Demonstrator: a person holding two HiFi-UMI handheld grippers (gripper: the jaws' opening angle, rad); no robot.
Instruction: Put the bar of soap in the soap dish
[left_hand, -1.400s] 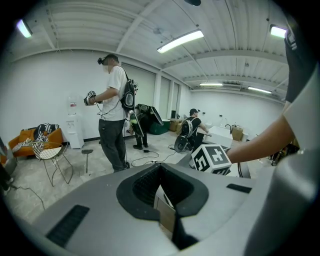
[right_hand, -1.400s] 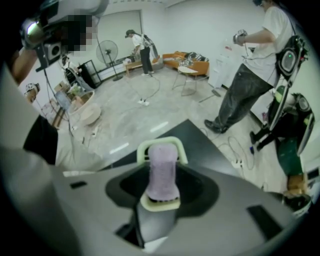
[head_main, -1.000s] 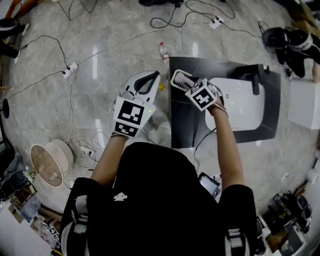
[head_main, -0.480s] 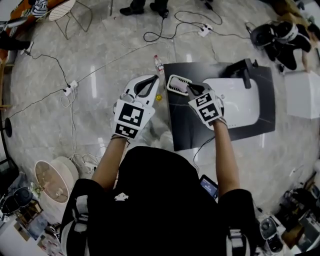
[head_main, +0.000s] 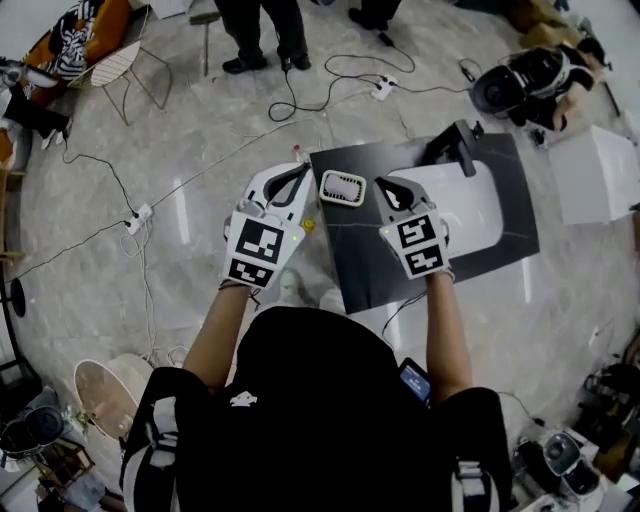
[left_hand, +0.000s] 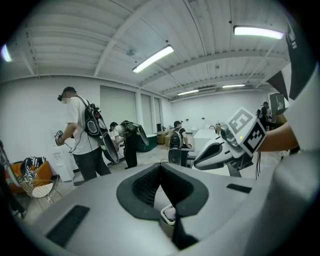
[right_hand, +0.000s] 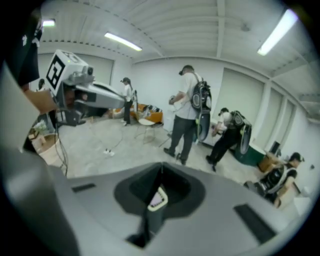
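A white soap dish (head_main: 342, 187) with a pale pink bar of soap (head_main: 343, 186) in it sits at the near-left corner of the black countertop (head_main: 370, 270). My left gripper (head_main: 303, 170) hovers just left of the dish, off the counter's edge, shut and empty. My right gripper (head_main: 380, 183) hangs just right of the dish, apart from it, also shut with nothing in it. Below the closed jaws, the dish shows in the left gripper view (left_hand: 169, 214) and in the right gripper view (right_hand: 157, 200). Both grippers (left_hand: 160, 165) (right_hand: 161, 167) point out into the room.
A white sink basin (head_main: 470, 210) with a black tap (head_main: 455, 140) is set in the counter right of the dish. Cables and power strips (head_main: 140, 215) lie on the marble floor. People stand beyond (head_main: 265, 30). A white box (head_main: 595, 175) stands at the right.
My right gripper has let go at the dish, closed its jaws and lifted away to the right. Both grippers have risen. The dish with the soap stays on the counter.
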